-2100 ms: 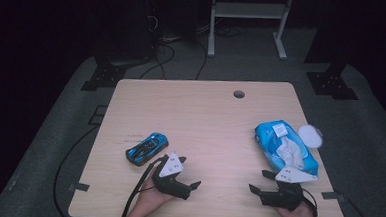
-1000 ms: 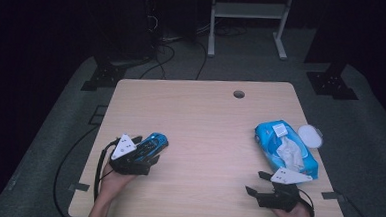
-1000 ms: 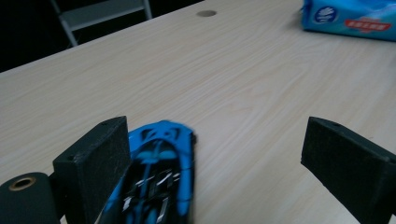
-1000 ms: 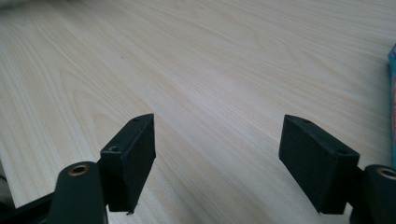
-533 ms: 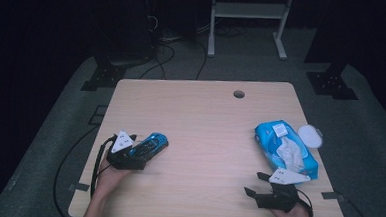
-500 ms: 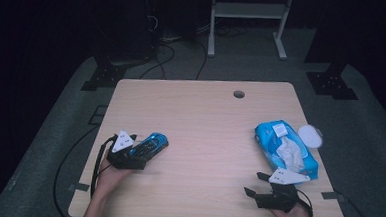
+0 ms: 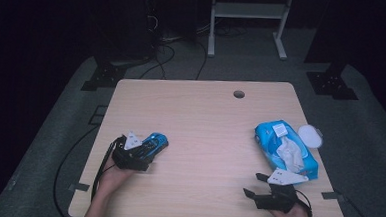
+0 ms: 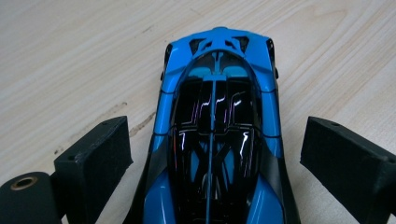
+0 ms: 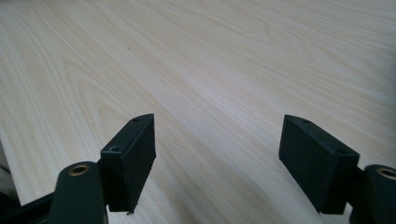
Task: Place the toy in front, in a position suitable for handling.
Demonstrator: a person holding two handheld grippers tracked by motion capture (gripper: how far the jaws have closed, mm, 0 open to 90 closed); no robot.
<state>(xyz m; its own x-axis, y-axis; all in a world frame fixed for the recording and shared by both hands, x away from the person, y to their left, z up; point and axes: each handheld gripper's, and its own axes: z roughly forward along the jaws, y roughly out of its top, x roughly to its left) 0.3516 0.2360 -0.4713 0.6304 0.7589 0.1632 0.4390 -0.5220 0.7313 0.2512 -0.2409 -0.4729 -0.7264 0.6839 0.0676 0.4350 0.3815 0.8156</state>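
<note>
A blue and black toy car (image 7: 154,141) lies on the wooden table (image 7: 205,119) at the left. My left gripper (image 7: 146,155) is open around its near end. In the left gripper view the car (image 8: 215,140) lies between the two black jaws with a gap on each side, and that gripper (image 8: 222,161) does not touch it. My right gripper (image 7: 254,188) rests near the front right edge, open, with bare wood between its jaws (image 9: 217,149).
A blue pack of wet wipes (image 7: 285,147) lies at the right side, a wipe pulled up and its white lid (image 7: 309,135) flipped open. A cable hole (image 7: 239,94) sits near the far edge. Dark floor, cables and a stand surround the table.
My left gripper went from the front middle of the table out to the left and came up around the toy car. The right gripper has barely shifted.
</note>
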